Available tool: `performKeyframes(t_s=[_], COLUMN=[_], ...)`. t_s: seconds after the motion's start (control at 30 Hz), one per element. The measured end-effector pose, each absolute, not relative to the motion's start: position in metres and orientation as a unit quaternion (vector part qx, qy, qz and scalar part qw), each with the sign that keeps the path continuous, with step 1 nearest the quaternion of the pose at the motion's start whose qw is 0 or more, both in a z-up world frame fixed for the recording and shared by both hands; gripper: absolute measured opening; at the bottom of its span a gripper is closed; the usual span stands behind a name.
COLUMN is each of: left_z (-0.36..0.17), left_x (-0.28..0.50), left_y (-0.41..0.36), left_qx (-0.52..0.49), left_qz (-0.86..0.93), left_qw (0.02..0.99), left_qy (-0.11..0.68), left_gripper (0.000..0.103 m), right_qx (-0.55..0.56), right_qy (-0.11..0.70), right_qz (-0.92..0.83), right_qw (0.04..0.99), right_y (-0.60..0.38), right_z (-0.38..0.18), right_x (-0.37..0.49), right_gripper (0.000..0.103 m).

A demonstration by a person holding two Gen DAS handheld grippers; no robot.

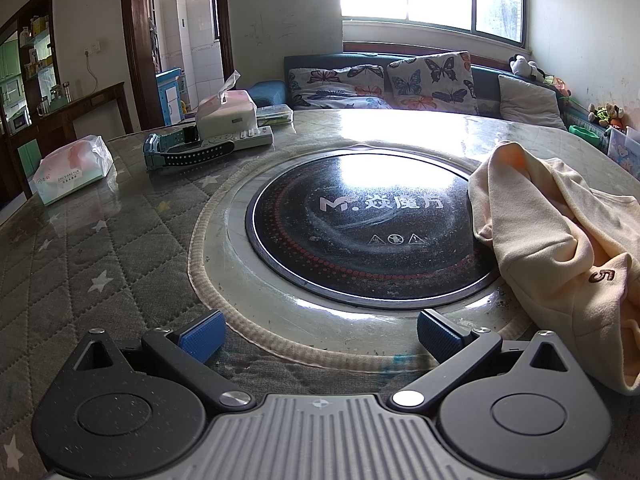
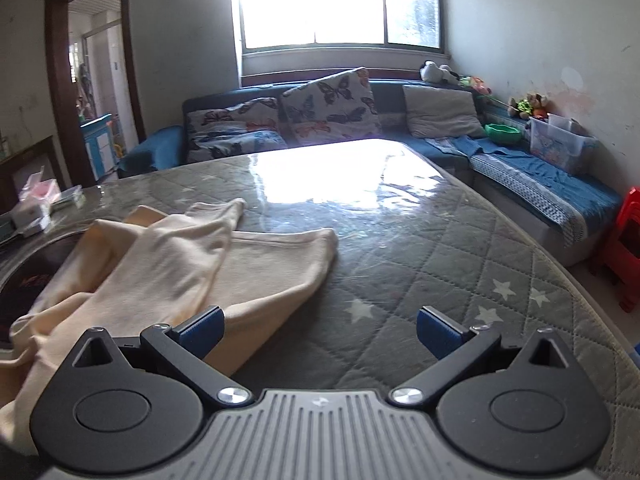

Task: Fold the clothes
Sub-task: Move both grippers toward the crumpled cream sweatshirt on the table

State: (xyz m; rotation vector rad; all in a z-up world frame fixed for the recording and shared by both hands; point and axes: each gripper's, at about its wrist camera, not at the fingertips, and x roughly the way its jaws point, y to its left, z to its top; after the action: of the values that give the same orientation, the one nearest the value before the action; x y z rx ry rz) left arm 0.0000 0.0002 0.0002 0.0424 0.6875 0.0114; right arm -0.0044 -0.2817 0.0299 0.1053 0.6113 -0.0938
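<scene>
A cream garment [image 1: 560,240] lies crumpled on the table at the right of the left wrist view, partly over the round black hotplate [image 1: 360,228]. In the right wrist view the same garment [image 2: 180,264] spreads from the left edge to the middle, with a sleeve or leg folded across it. My left gripper [image 1: 318,336] is open and empty, low over the table in front of the hotplate, left of the garment. My right gripper [image 2: 318,332] is open and empty; its left finger [image 2: 202,334] hangs over the garment's near edge.
The table [image 2: 440,280] has a grey quilted star cover under clear plastic. At the far left stand a tissue pack [image 1: 72,168], a tissue box [image 1: 226,114], a remote control and a blue watch [image 1: 188,150]. A sofa [image 2: 320,120] lies behind; a red stool [image 2: 624,248] at right.
</scene>
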Motion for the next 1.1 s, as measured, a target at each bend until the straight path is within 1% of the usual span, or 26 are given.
performKeyframes(t_s=[0.2,0.57,0.73,0.8,0.87,0.97,1.07,1.1], left_z=[0.001,0.017,0.022,0.023,0.024,0.028,0.032,0.034], left_x=[0.000,-0.029,-0.035,-0.036,-0.037,-0.042,-0.045,-0.046], left_y=[0.000,-0.032,-0.044,-0.048,-0.052,-0.058,-0.063,-0.064], left_qx=[0.016,0.028,0.031,0.033,0.034,0.040,0.044,0.046], left_qz=[0.015,-0.024,-0.033,-0.034,-0.038,-0.043,-0.048,-0.049], left_qw=[0.940,0.941,0.940,0.938,0.938,0.939,0.940,0.940], left_qy=[0.341,0.337,0.337,0.343,0.342,0.339,0.335,0.334], left_gripper=[0.103,0.103,0.103,0.103,0.103,0.103,0.103,0.103], right_qx=[0.035,0.031,0.035,0.034,0.037,0.042,0.044,0.043], right_qy=[0.312,0.315,0.318,0.319,0.321,0.326,0.330,0.332], right_qz=[-0.048,-0.033,-0.009,0.020,0.032,0.046,0.053,0.056], right_qw=[0.948,0.948,0.948,0.947,0.946,0.943,0.942,0.941], right_y=[-0.272,-0.196,-0.202,-0.214,-0.218,-0.219,-0.217,-0.216], right_z=[0.024,0.024,0.024,0.017,0.016,0.018,0.021,0.022], right_x=[0.004,0.003,-0.018,-0.029,-0.035,-0.044,-0.050,-0.051], right_gripper=[0.103,0.103,0.102,0.099,0.098,0.094,0.093,0.090])
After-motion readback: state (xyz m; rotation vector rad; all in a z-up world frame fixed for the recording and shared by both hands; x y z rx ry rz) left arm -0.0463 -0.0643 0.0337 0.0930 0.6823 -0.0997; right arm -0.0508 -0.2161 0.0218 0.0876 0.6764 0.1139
